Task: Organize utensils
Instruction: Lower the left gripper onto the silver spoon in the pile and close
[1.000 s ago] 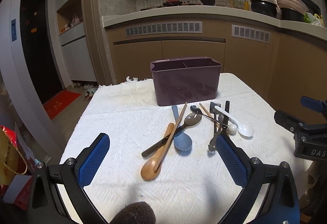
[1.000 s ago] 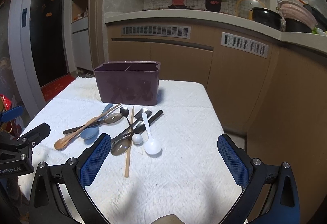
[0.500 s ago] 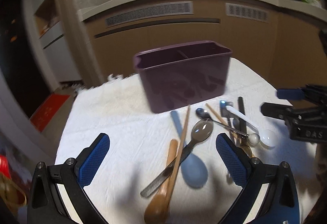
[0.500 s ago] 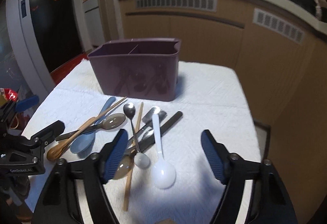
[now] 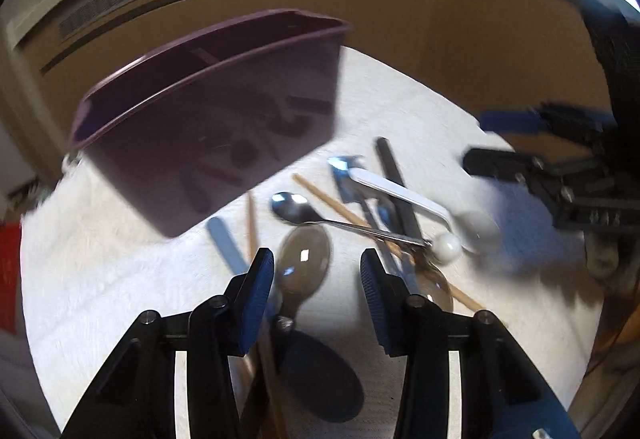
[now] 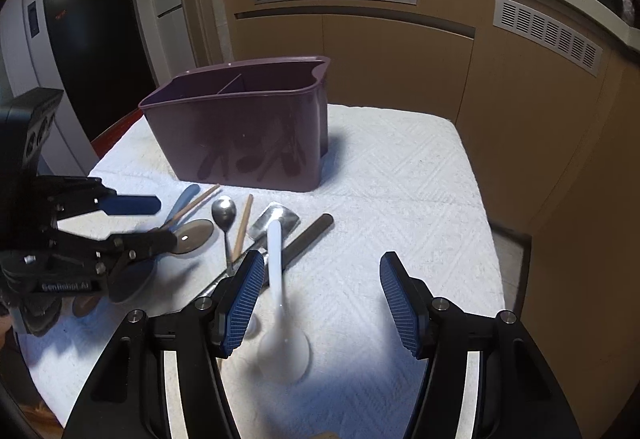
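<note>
Left gripper (image 5: pixel 317 271) lower — closing, astride brown spoon (image 5: pixel 305 259).

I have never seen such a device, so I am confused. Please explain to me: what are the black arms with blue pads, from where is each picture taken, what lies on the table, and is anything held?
These are two hand-held tools, each with two blue-padded fingers and a camera looking forward along them. One picture is from the left gripper, the other from the right gripper; each view also shows the other tool at its edge.

On the white cloth stands a purple utensil box. Before it lies a heap of spoons and chopsticks.

The left jaws are closing around a translucent brown spoon, whose bowl lies between the pads without touching them. The right jaws stand apart over a white spoon. Nothing is held yet.
</note>
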Available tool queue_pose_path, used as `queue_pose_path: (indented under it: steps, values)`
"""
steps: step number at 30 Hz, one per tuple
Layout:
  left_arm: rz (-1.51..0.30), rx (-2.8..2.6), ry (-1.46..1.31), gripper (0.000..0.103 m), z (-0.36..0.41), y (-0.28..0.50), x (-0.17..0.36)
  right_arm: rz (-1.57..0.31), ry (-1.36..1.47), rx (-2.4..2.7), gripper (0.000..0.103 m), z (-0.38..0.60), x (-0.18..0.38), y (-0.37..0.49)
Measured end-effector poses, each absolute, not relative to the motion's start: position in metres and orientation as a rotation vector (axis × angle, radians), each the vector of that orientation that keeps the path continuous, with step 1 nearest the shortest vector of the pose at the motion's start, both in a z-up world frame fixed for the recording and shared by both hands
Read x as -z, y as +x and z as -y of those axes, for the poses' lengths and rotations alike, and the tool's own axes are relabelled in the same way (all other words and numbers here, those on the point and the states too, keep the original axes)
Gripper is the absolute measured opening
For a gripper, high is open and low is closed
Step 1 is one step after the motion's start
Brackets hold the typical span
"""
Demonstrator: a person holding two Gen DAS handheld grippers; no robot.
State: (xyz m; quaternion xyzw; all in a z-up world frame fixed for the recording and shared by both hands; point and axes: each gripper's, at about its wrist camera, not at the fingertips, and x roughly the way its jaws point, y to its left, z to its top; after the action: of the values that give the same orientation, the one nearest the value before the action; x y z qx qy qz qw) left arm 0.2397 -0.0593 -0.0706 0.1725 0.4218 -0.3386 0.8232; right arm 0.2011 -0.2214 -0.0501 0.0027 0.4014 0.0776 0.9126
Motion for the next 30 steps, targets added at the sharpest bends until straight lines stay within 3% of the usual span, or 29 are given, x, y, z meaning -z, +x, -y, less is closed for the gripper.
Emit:
queue_pose_path:
  steps: [6, 22, 26, 30]
  values:
    - [-0.897, 0.729, 0.473, 0.043, 0.079, 0.243, 0.070, -0.827, 0.007, -0.182, 0.061, 0.220, 0.055, 0.199]
    - [-1.131, 0.719, 0.363, 0.042, 0.066, 0.283, 0.090, -0.827, 0.013, -0.199, 0.061, 0.219, 0.058, 0.193]
    - [-1.119, 0.684, 0.352, 0.031, 0.061, 0.285, 0.087, -0.819, -0.001, -0.204, 0.061, 0.215, 0.053, 0.191]
    - [-1.107, 0.632, 0.302, 0.031, 0.049, 0.278, 0.083, -0.813, -0.019, -0.204, 0.061, 0.212, 0.048, 0.188]
